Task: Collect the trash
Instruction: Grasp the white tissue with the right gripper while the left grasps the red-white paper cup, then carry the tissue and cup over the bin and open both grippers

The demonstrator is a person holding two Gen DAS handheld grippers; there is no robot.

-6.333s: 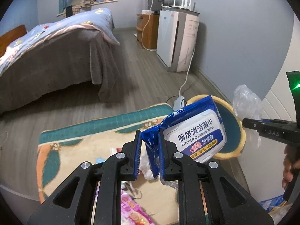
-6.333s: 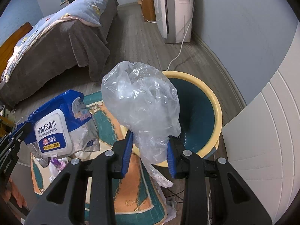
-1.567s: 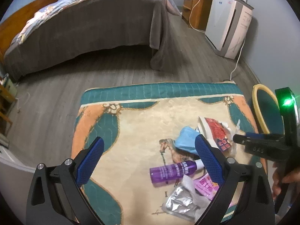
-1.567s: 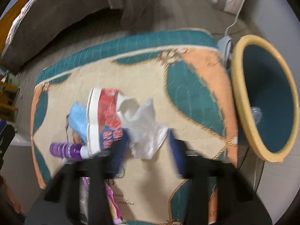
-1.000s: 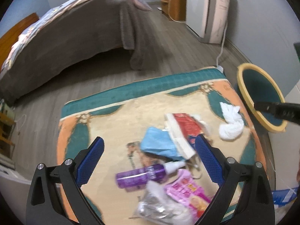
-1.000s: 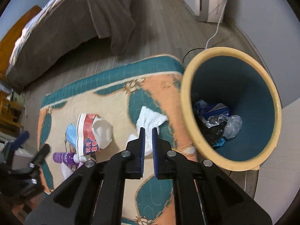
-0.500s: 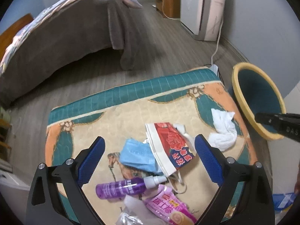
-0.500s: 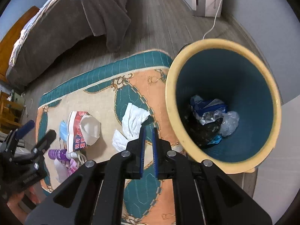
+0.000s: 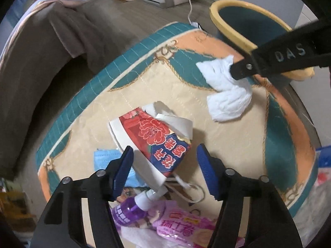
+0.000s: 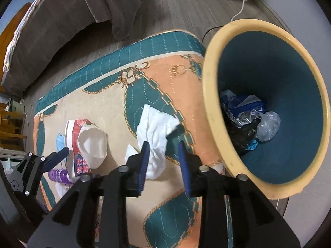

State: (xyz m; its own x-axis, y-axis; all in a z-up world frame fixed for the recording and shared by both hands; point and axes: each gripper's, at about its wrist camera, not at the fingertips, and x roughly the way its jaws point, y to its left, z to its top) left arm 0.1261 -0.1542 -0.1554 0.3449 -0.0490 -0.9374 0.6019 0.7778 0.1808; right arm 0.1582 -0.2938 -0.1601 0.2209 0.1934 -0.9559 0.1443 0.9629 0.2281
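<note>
Left gripper (image 9: 163, 170) closing from a wide gape around the crushed red-and-blue paper cup (image 9: 154, 138), pads (image 9: 127, 161) not yet pressing it, cup lying mid-rug (image 9: 132, 95) with a blue mask (image 9: 103, 161) at its 8 o'clock and a purple spray bottle (image 9: 132, 208) at its 6 o'clock. Right gripper (image 10: 164, 163) opening, straddling the white crumpled tissue (image 10: 155, 132) without squeezing it; tissue at 2 o'clock from the cup, just beside the yellow bin (image 10: 213, 111) holding earlier trash.
</note>
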